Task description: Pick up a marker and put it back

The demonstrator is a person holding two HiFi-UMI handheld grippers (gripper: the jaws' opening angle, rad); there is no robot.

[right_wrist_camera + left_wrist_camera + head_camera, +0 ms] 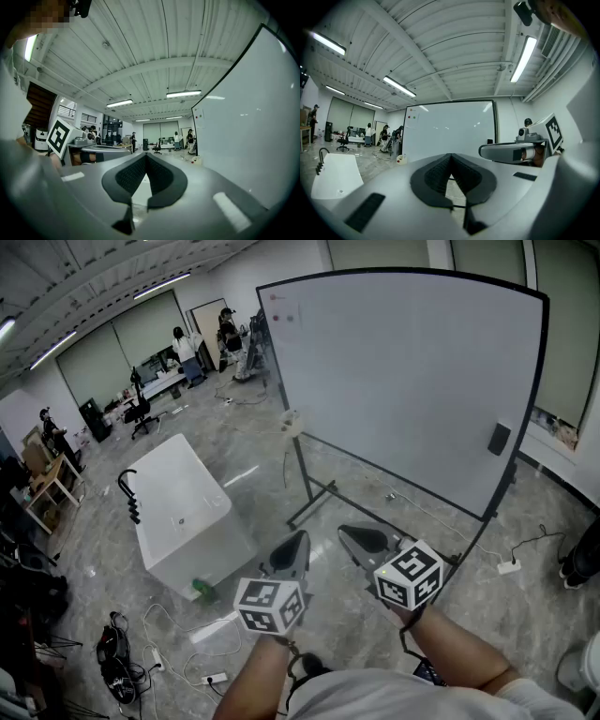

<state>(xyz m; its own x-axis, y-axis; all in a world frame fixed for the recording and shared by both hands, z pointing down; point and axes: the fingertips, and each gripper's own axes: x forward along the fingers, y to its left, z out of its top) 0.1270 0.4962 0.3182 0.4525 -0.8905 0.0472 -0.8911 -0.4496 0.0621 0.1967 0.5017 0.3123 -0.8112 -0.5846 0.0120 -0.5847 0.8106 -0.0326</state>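
Head view, from left to right: a white, glossy, box-shaped tub (187, 512) is seen on the grey stone floor (112, 606). Next comes the grey left gripper (292, 554) with its marker cube. Just beside it is the right gripper (361, 540), and both are held low before the person. Behind them a large white whiteboard (403, 381) in a thin black frame is stood on a dark metal stand. Two small dots (281, 307), red and green, are seen at its upper left corner. A small dark rectangular block (499, 439) is fixed near its right edge.

In the left gripper view the ribbed black pads are seen pressed together at their tips, with nothing between them. The same is shown in the right gripper view, so both tools are closed and empty.

The step in hand is judged to be the approach, before any pick. For the next move the board must be reached, the marker found, and one gripper opened enough for a thin body.

No marker can be made out in any view, so its colour and form cannot be given. It may be kept at the dark block, but this cannot be told.
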